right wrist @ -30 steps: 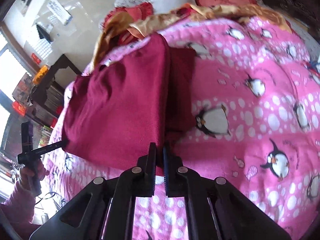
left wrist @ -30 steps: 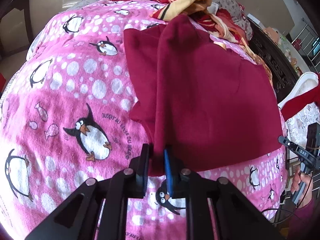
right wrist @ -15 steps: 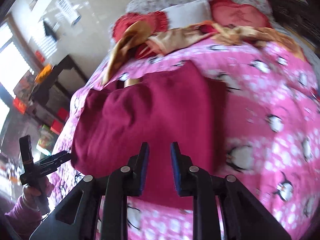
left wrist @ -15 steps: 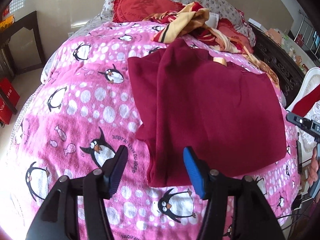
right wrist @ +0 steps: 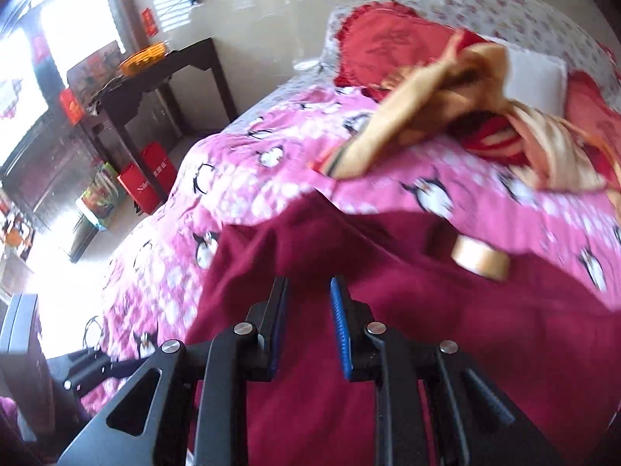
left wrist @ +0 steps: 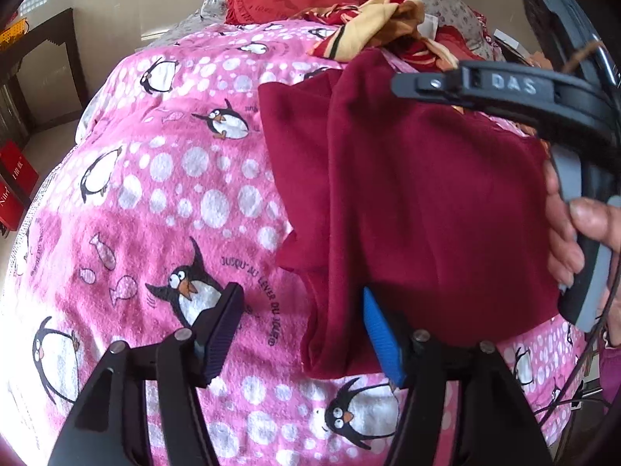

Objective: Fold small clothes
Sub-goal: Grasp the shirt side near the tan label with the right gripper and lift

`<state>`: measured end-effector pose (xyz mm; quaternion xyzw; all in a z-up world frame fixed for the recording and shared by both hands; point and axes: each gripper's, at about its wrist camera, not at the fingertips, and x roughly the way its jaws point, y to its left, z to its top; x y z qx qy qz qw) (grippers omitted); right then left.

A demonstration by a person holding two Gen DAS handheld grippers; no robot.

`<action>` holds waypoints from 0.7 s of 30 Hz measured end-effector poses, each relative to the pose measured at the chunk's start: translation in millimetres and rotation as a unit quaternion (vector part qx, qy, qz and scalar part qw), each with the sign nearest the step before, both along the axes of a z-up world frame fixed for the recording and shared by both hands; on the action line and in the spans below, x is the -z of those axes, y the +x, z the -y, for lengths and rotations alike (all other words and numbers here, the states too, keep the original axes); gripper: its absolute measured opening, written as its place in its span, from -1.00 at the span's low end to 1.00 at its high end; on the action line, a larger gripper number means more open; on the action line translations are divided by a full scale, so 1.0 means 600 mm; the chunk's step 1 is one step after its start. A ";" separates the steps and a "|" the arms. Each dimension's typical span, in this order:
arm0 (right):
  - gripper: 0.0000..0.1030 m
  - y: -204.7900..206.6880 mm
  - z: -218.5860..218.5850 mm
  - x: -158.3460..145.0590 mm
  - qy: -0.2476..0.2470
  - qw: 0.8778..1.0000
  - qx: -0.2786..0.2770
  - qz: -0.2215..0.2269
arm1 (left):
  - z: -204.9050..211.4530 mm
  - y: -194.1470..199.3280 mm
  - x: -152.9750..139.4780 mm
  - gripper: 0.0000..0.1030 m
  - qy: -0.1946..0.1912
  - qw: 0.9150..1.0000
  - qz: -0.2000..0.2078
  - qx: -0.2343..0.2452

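A dark red garment [left wrist: 419, 202] lies flat on the pink penguin blanket [left wrist: 163, 178], one side folded over along a vertical crease. My left gripper [left wrist: 302, 310] is open and empty above the garment's near left edge. My right gripper [right wrist: 308, 306] is open a little and empty, hovering over the garment [right wrist: 446, 330] near its far edge. In the left wrist view the right gripper's body [left wrist: 543, 93] and the hand holding it cross the upper right. A tan neck label [right wrist: 479, 260] shows on the garment.
A heap of red and yellow clothes [left wrist: 392, 27] and red cushions [right wrist: 384, 46] lie at the head of the bed. A dark wooden table [right wrist: 155, 77] and red bags [right wrist: 147, 178] stand on the floor beside the bed.
Both grippers let go of the garment's near edge and opened. The right gripper swung up and across over the garment toward its far edge, entering the left wrist view. The garment stays folded.
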<state>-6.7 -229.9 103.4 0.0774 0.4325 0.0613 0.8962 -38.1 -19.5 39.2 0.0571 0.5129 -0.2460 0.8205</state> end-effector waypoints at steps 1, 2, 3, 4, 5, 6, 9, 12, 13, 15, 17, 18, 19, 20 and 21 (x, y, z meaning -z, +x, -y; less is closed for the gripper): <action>-0.71 0.017 -0.013 0.003 -0.007 1.000 -0.005 0.000 | -0.002 0.001 0.002 0.30 -0.001 1.000 -0.002 0.000; -0.71 0.036 -0.024 0.010 -0.016 1.000 -0.007 -0.003 | -0.003 0.003 0.003 0.31 -0.002 1.000 -0.003 0.000; -0.71 0.048 -0.031 0.017 -0.022 1.000 -0.005 -0.007 | -0.004 0.004 0.004 0.31 -0.004 1.000 -0.004 0.000; -0.71 0.061 -0.037 0.026 -0.028 1.000 -0.003 -0.014 | -0.005 0.007 0.005 0.32 -0.005 1.000 -0.005 -0.001; -0.71 0.076 -0.039 0.038 -0.028 0.999 -0.001 -0.023 | -0.006 0.008 0.006 0.33 -0.006 1.000 -0.005 -0.001; -0.71 0.088 -0.040 0.052 -0.026 0.999 0.001 -0.035 | -0.007 0.010 0.007 0.34 -0.008 1.000 -0.006 -0.002; -0.71 0.105 -0.031 0.086 -0.005 0.998 0.018 -0.056 | -0.010 0.014 0.010 0.35 -0.012 1.000 -0.009 -0.005; -0.71 0.097 -0.023 0.079 0.014 0.999 0.019 -0.048 | -0.011 0.015 0.014 0.37 -0.013 1.000 -0.010 -0.006; -0.71 0.089 -0.018 0.072 0.023 0.998 0.020 -0.047 | -0.012 0.015 0.016 0.38 -0.014 1.000 -0.010 -0.006; -0.71 0.069 -0.003 0.057 0.036 0.998 0.026 -0.044 | -0.014 0.014 0.016 0.40 -0.019 1.000 -0.012 -0.010; -0.71 0.050 0.010 0.046 0.047 0.998 0.033 -0.038 | -0.016 0.013 0.016 0.44 -0.028 0.999 -0.016 -0.016; -0.71 0.041 0.017 0.043 0.054 0.997 0.036 -0.036 | -0.017 0.014 0.017 0.46 -0.033 0.999 -0.019 -0.020; -0.71 0.036 0.023 0.044 0.055 0.997 0.038 -0.037 | -0.018 0.015 0.018 0.49 -0.038 0.999 -0.022 -0.023; -0.69 0.035 0.027 0.051 0.052 0.997 0.042 -0.041 | -0.019 0.015 0.018 0.52 -0.041 0.999 -0.024 -0.027; -0.68 0.040 0.029 0.062 0.047 0.996 0.049 -0.051 | -0.019 0.016 0.018 0.54 -0.043 0.998 -0.026 -0.029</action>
